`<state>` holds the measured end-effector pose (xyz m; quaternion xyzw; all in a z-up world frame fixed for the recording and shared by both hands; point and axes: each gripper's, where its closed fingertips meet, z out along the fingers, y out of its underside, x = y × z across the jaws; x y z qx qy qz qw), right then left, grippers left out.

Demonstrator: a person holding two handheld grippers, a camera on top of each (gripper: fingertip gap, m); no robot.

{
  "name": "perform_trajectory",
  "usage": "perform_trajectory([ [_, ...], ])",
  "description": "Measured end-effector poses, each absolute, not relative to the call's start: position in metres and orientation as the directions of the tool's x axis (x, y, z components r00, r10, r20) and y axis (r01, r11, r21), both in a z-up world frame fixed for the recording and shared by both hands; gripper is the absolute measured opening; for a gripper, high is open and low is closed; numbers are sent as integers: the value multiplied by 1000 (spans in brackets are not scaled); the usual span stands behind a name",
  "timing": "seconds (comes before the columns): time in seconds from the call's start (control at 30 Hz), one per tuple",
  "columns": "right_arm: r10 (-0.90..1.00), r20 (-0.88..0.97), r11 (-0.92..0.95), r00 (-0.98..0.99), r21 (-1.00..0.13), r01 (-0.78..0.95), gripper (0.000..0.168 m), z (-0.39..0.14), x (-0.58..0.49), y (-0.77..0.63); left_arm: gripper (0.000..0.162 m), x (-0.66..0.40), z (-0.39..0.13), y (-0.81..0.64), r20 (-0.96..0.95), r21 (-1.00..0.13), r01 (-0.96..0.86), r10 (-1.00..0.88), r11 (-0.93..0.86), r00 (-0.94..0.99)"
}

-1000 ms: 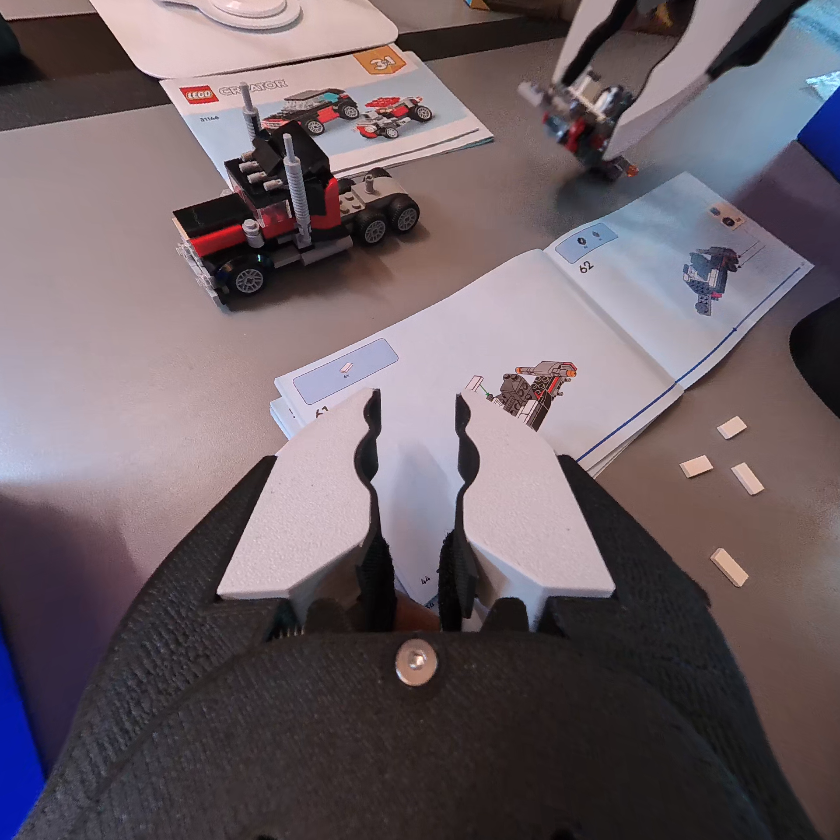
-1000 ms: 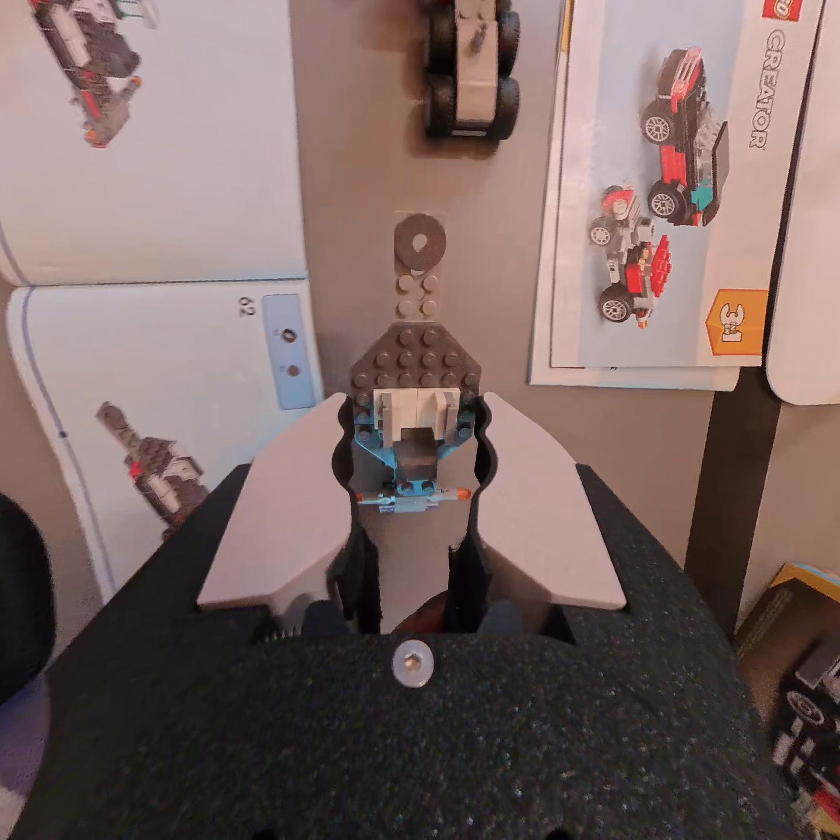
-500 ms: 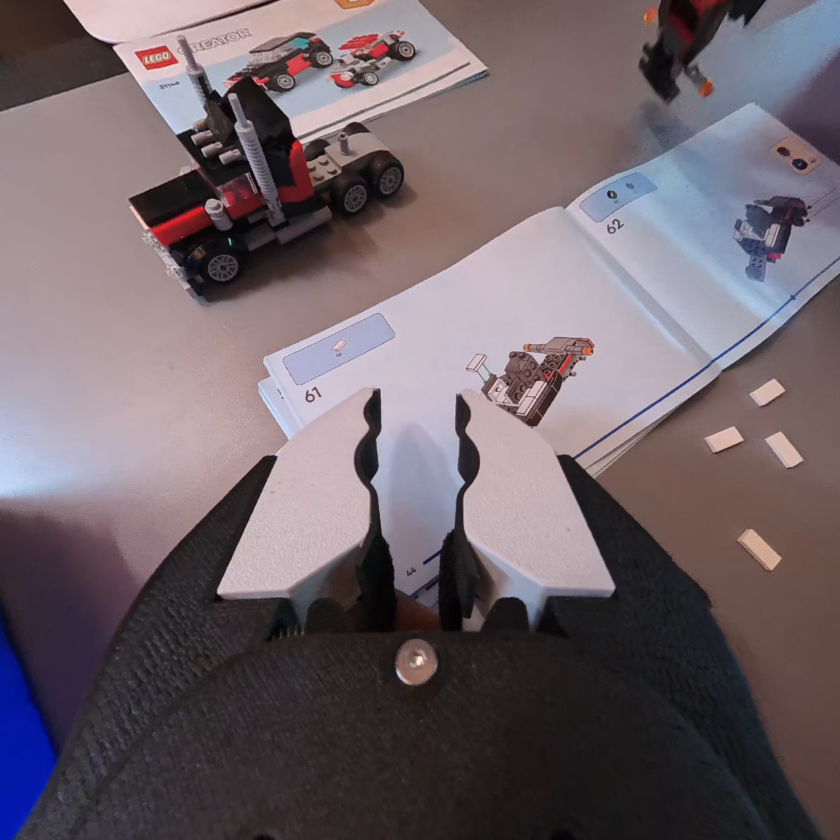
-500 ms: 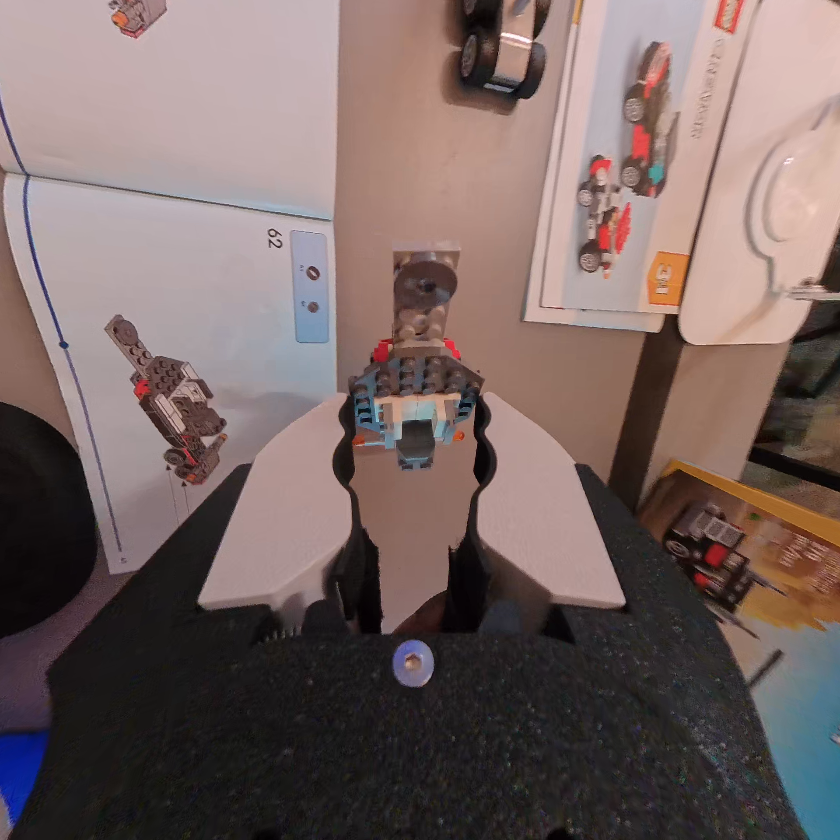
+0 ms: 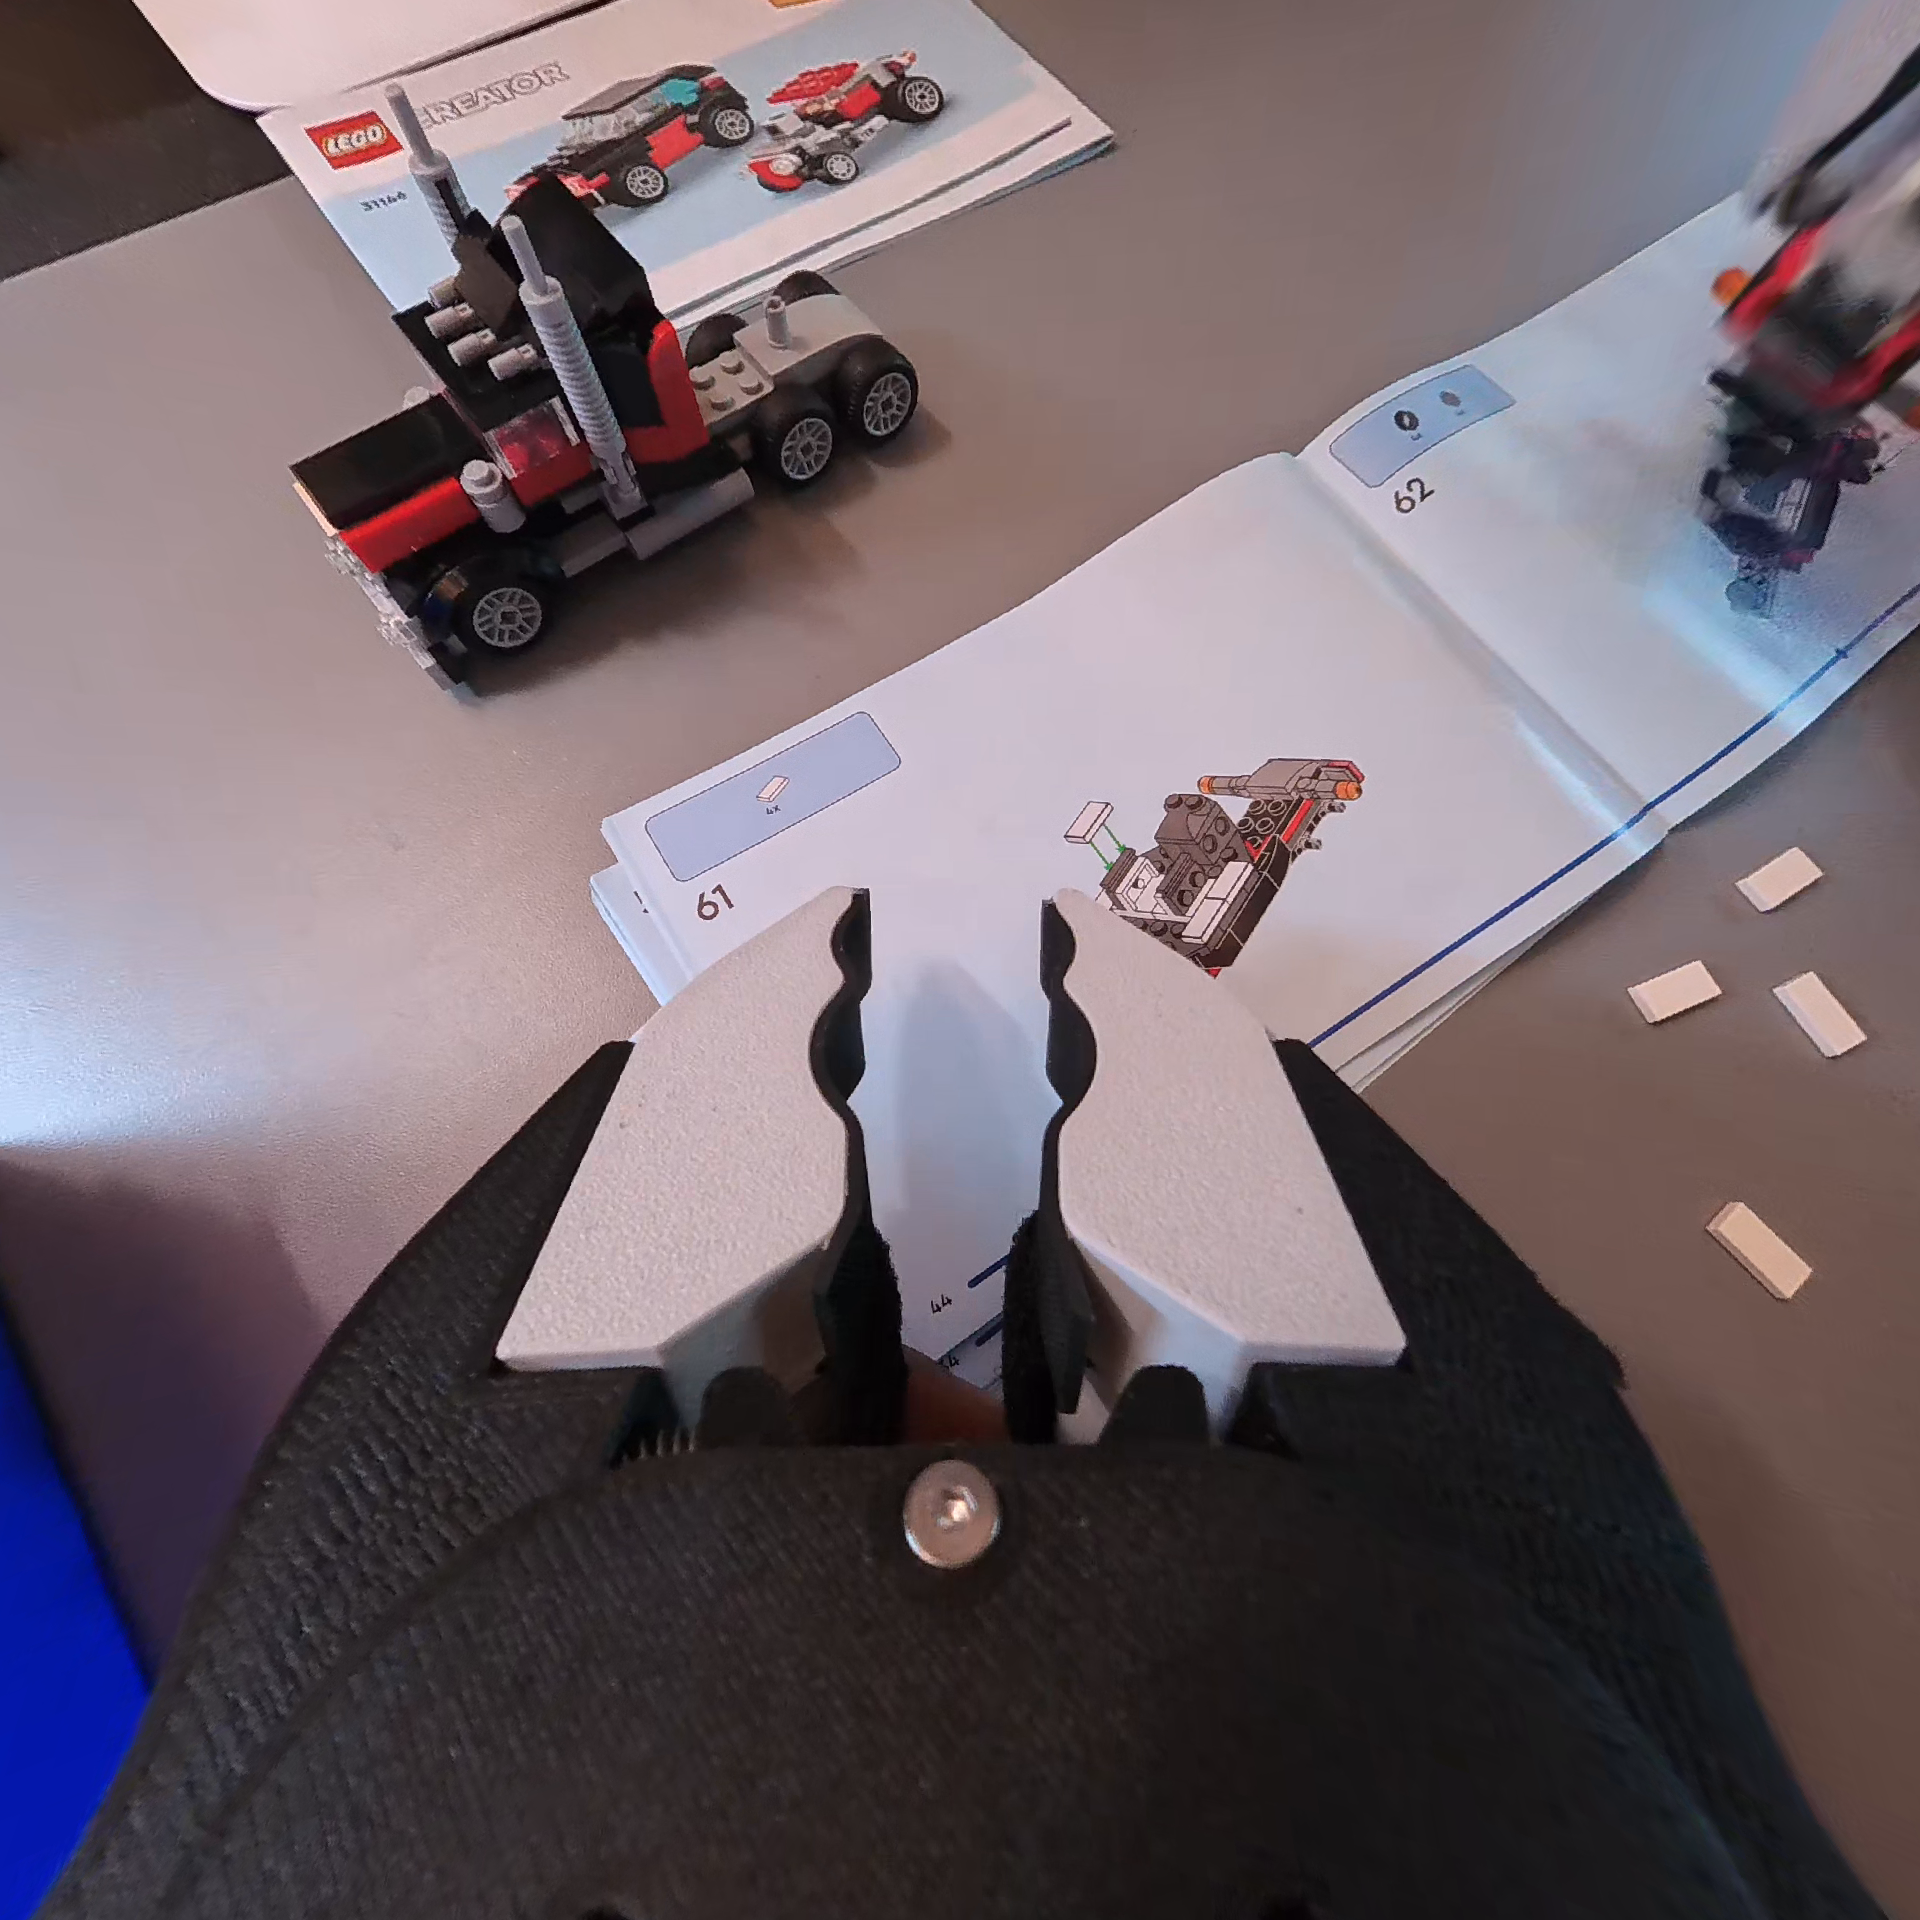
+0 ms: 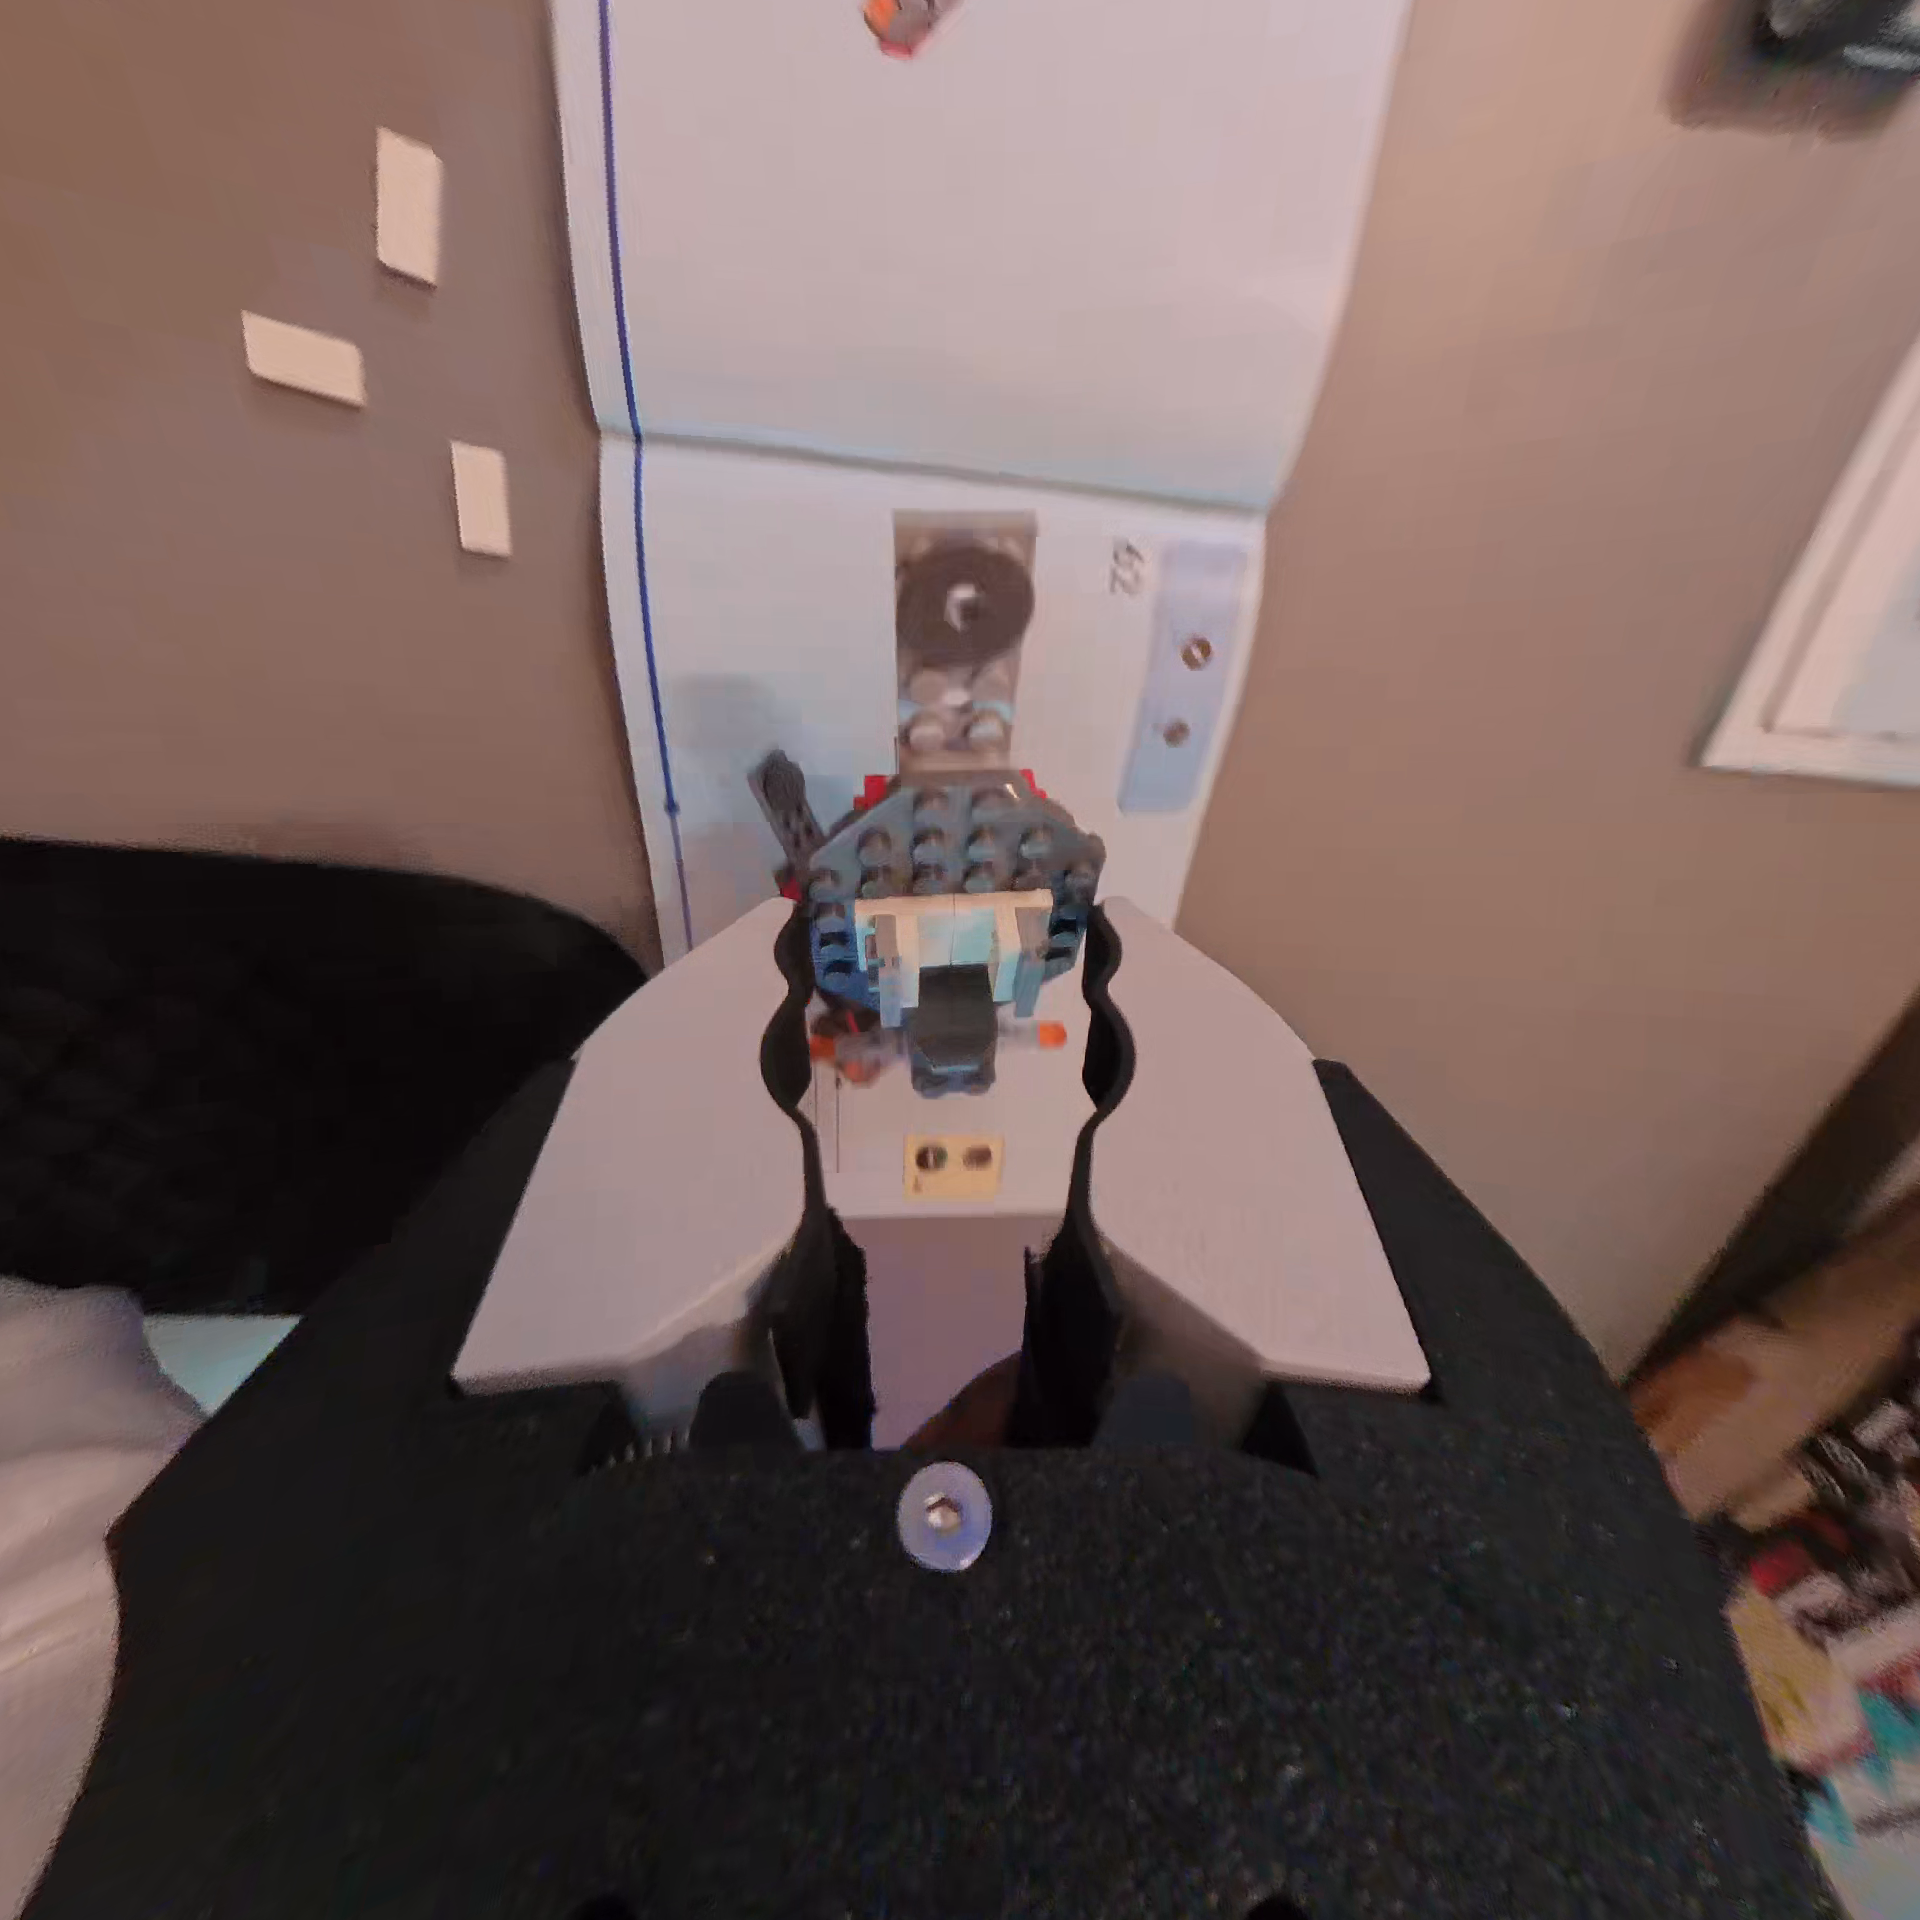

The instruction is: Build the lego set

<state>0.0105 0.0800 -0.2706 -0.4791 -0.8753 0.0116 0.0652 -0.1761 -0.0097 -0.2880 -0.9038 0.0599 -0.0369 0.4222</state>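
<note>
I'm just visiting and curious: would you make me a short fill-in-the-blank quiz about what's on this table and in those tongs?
1. The right tongs are shut on a small ___ assembly.
2. The left tongs hold ___.
3. The finished truck is black, grey and ___.
4. The number of loose white tiles beside the open booklet is ___.

Missing words: lego; nothing; red; four
</note>
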Motion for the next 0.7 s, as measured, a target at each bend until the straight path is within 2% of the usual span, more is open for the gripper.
perform_trajectory([
  [0.17,832,75,554,-549,-85,828,50,-301,-8,66,31,-176,-288,-10,0,-769,-90,-140,-633,990],
  [0.43,849,109,526,-516,-249,813,50,-301,-16,64,32,-177,-287,-10,13,-774,-76,-136,-629,991],
  [0.7,922,94,364,-377,-546,755,68,-277,-30,51,33,-176,-287,-9,-4,-771,-92,-140,-630,990],
])
